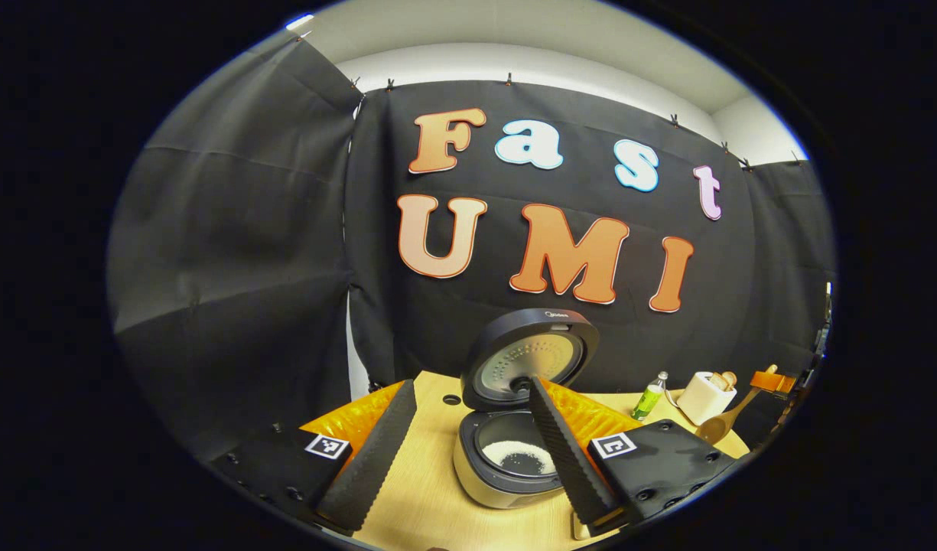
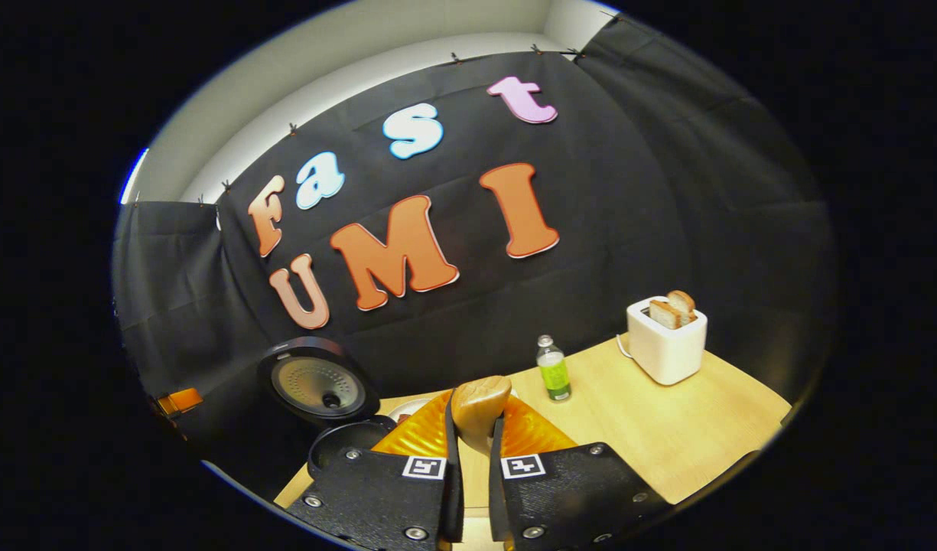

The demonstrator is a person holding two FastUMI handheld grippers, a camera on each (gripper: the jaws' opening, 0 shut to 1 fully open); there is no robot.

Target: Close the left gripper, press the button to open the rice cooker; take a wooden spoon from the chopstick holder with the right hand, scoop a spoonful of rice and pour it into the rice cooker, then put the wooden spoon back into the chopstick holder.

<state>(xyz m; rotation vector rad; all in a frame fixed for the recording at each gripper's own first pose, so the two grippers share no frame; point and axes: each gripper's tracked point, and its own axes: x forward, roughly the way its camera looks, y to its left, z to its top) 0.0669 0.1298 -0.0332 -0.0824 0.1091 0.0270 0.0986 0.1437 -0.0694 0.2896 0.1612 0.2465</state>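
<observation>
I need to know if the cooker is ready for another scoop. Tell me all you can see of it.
The rice cooker stands on the wooden table with its round dark lid swung up and open, the metal inner plate facing forward. The body looks pale, the pot inside dark, with a small heap of white rice in it. The left gripper, open, hovers before it; nothing touches the cooker.

Your own fingers (image 2: 451, 478) hide the wooden spoon's (image 2: 479, 409) handle, and the rice cooker's (image 2: 338, 448) pot sits half cut off beside them.
</observation>
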